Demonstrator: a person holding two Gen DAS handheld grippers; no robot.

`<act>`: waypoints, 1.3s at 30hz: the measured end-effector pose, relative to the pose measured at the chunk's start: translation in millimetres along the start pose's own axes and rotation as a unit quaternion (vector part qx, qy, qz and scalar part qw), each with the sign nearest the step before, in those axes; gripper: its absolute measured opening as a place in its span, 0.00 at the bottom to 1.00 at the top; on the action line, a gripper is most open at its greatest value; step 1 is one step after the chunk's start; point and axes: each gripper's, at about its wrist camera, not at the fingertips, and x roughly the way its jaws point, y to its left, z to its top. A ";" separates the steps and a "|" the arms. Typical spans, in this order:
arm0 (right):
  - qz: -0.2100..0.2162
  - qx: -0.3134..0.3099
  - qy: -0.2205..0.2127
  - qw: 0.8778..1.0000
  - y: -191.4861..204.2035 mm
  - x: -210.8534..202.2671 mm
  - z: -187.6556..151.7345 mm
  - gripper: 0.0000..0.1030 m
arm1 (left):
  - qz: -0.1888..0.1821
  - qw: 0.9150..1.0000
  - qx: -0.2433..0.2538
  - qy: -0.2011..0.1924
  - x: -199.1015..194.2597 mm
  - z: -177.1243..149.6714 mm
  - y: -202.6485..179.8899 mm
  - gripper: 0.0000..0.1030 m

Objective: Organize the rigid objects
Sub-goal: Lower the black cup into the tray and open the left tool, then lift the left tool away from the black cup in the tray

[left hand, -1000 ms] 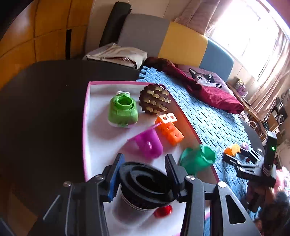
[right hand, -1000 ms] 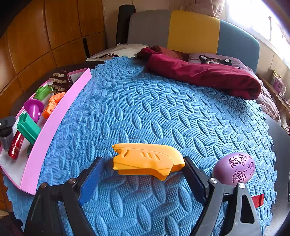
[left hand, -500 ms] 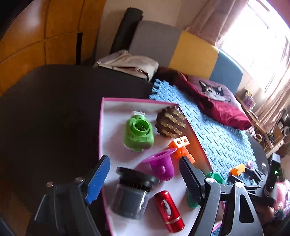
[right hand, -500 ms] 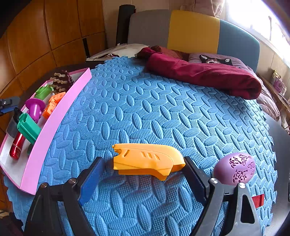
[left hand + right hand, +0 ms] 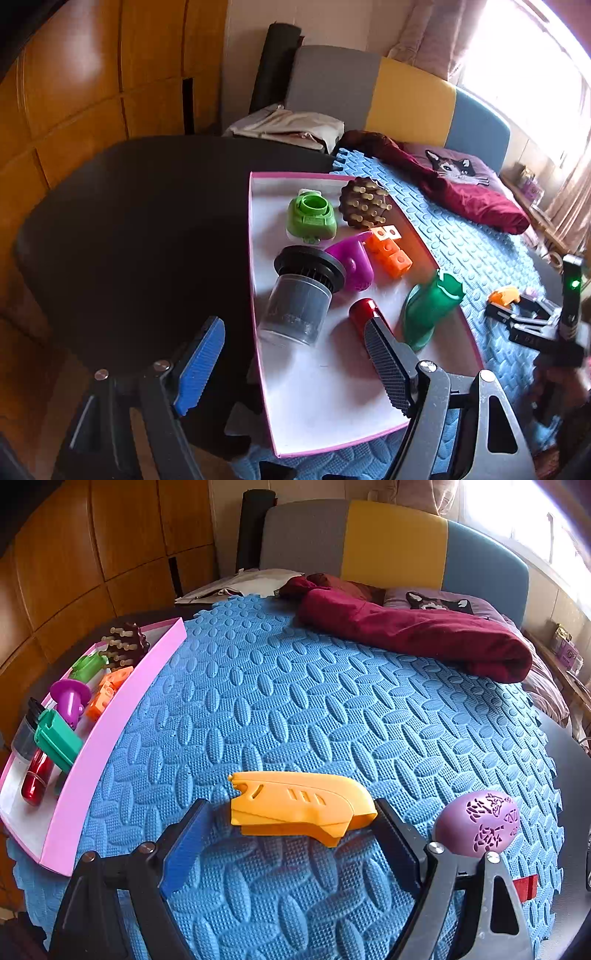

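A pink-rimmed white tray [image 5: 325, 406] holds a clear jar with a black lid [image 5: 301, 299], a red tube [image 5: 364, 314], a green plastic piece [image 5: 430, 306], a purple funnel [image 5: 352, 260], orange blocks [image 5: 389, 251], a green round piece [image 5: 310, 218] and a brown spiked brush [image 5: 364, 206]. My left gripper [image 5: 293, 363] is open and empty, just short of the jar. My right gripper [image 5: 291, 849] is open around an orange plastic piece [image 5: 295, 806] lying on the blue foam mat [image 5: 332, 701]. A purple patterned egg [image 5: 476, 821] lies right of it.
The tray [image 5: 88, 771] sits at the mat's left edge on a dark round table [image 5: 129, 229]. A maroon cloth [image 5: 413, 635] lies at the mat's far side by a sofa back [image 5: 391, 542]. The right gripper also shows in the left wrist view [image 5: 535, 325].
My left gripper let go of the black-lidded jar, opened wide and drew back from the tray. The jar now stands in the tray. My right gripper stayed still around the orange piece.
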 end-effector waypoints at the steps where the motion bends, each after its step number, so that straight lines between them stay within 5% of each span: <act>1: 0.000 0.000 0.000 1.000 -0.1 0.0 0.0 0.85 | 0.001 1.000 0.003 -0.001 0.0 -0.9 -1.9 0.77; 23: 0.000 0.001 0.000 1.000 -0.7 -0.4 0.1 0.86 | -0.005 0.999 0.033 -0.002 -8.8 -14.4 -18.2 0.78; 39: -0.023 0.040 -0.002 0.999 -3.2 5.4 7.9 0.86 | 0.003 1.000 -0.006 0.000 -13.6 -15.7 13.9 0.78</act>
